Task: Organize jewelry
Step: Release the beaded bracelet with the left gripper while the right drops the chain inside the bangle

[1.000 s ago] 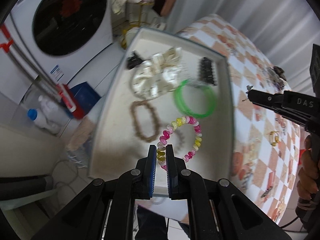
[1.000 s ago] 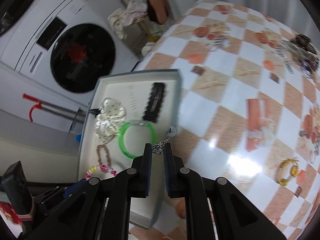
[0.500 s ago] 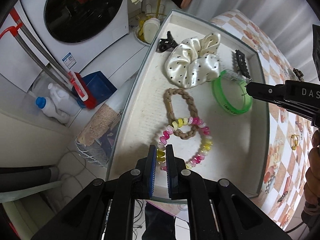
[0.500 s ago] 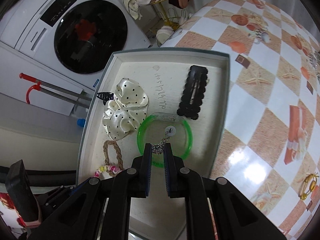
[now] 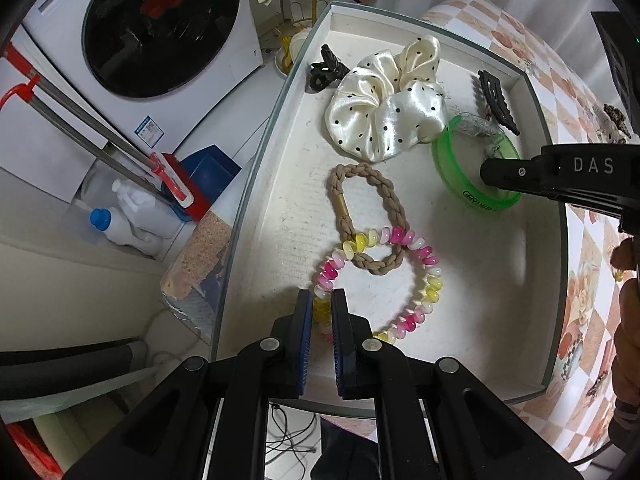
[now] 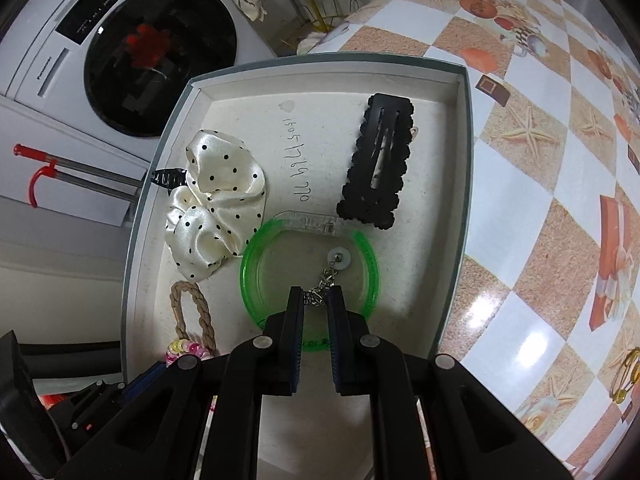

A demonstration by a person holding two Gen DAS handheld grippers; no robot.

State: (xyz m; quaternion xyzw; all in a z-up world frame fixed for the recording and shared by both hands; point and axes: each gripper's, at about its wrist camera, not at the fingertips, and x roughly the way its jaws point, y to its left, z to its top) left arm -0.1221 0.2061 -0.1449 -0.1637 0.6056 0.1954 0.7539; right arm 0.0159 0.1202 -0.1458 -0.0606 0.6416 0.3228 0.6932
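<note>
Lowering two pieces into the shallow white tray (image 6: 466, 128): left gripper (image 5: 321, 312) pinching the pink-and-yellow spiral hair tie (image 5: 416, 280), already lying across the braided tan loop (image 5: 360, 216); right gripper (image 6: 316, 300) nipping a small silver chain earring (image 6: 332, 270) over the green bangle (image 6: 250, 256). Releasing low, sparing the thin chain. Keeping inside the raised rim; bare floor showing toward the near right.

We see a cream satin scrunchie with black polka dots (image 5: 386, 98), a translucent green plastic bangle (image 6: 310, 276), a tan braided loop (image 5: 366, 216), a pink, yellow and white spiral bracelet (image 5: 380, 276), a matte black scalloped clip (image 6: 378, 164) and a white-lined grey-rimmed tray (image 6: 466, 160) on an orange-and-white checked tablecloth (image 6: 540, 184).
</note>
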